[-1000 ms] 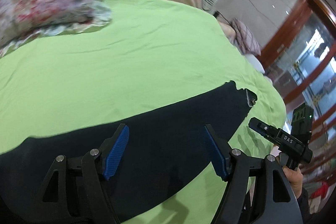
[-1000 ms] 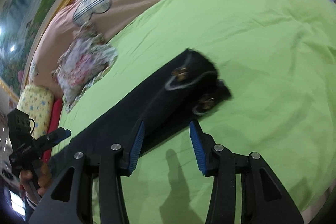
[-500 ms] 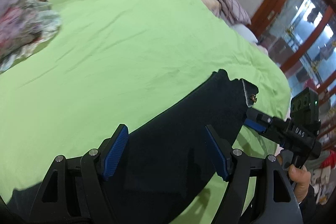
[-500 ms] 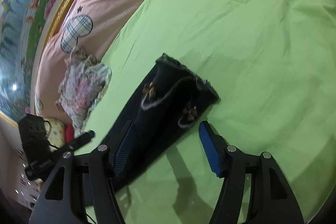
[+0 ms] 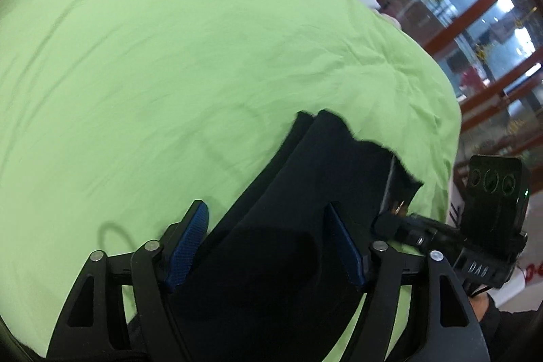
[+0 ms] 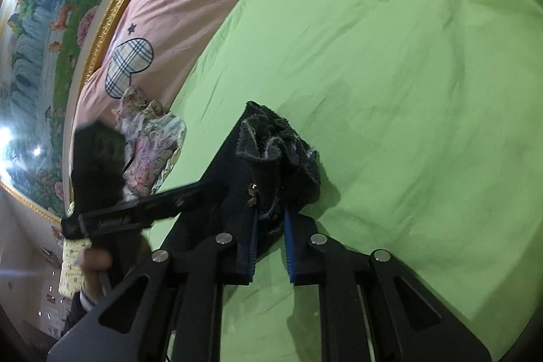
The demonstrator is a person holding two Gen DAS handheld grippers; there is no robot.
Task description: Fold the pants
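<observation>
right gripper [image 6: 269, 241]: jaws apparently pinching pants [image 6: 271, 165] hem | left gripper [image 5: 268, 246]: jaws spread over pants | green sheet [image 6: 407, 73]

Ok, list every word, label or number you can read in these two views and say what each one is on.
"DAS": pale letters on the black body of the right gripper, seen in the left wrist view.
Pale printed line on the left gripper body, in the right wrist view: too blurred to read.
Black pants: no readable text.
</observation>
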